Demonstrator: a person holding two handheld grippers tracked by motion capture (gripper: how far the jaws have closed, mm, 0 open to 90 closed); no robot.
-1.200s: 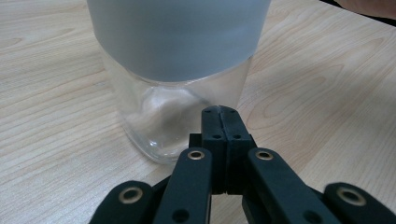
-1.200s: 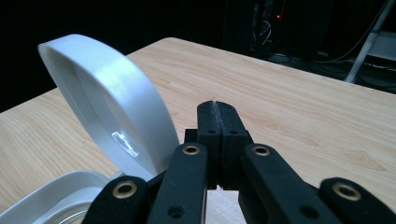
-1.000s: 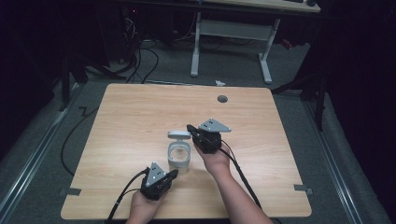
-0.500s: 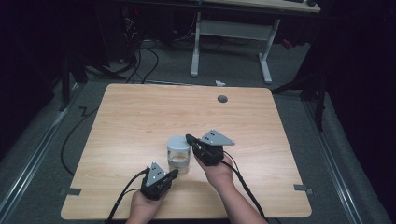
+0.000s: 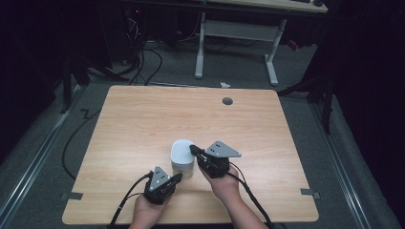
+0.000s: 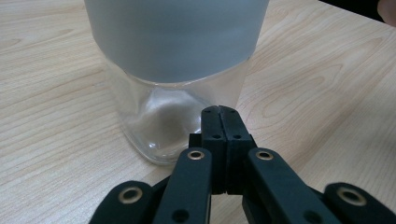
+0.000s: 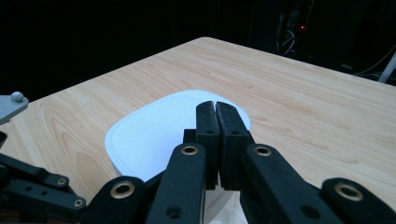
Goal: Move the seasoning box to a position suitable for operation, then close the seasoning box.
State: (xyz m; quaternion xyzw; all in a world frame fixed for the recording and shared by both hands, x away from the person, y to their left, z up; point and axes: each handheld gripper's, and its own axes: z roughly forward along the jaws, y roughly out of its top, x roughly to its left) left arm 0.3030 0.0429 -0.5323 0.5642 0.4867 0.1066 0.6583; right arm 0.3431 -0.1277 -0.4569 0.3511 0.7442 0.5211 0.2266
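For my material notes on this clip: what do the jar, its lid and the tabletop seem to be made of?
Jar: clear glass by the look, see-through with soft reflections and thick rounded corners. Lid: probably matte white plastic or silicone; smooth, opaque, with a moulded rim line. Table: pale wood-grain surface, likely laminate rather than solid wood; the grain is even and the sheen flat.

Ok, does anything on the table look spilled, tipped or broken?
Nothing stands out. The glass jar stands upright on the table with its white lid seated flat, and there is no spill or crack visible around it.
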